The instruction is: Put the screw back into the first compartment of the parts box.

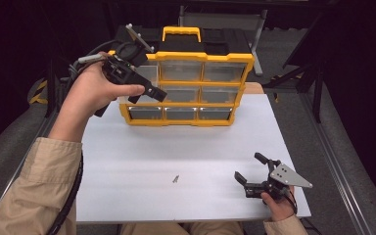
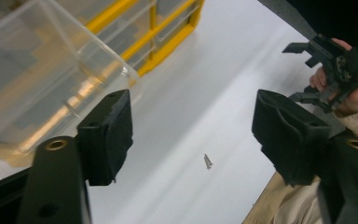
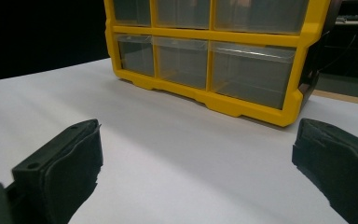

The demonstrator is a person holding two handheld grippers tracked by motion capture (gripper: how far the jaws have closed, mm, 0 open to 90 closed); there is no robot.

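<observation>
A yellow organizer point(image 1: 227, 58) with clear drawers stands at the back of the white table point(image 1: 127, 147). My left gripper point(image 1: 147, 95) is held in the air in front of its left column, open, with nothing between the jaws. In the left gripper view a clear drawer point(image 2: 51, 70) sticks out close above the left gripper point(image 2: 193, 121), and a thin screw-like piece point(image 2: 70, 108) seems to lie in it. A small screw point(image 1: 176, 178) lies on the table near the front; it is also seen as the screw point(image 2: 208, 161) below the jaws. My right gripper point(image 1: 249, 169) rests open at the front right.
The organizer's lower drawers point(image 3: 249, 70) face the right gripper point(image 3: 196, 149) across bare white tabletop. The other hand's gripper point(image 2: 307, 70) shows far off in the left gripper view. A black frame and dark floor surround the table.
</observation>
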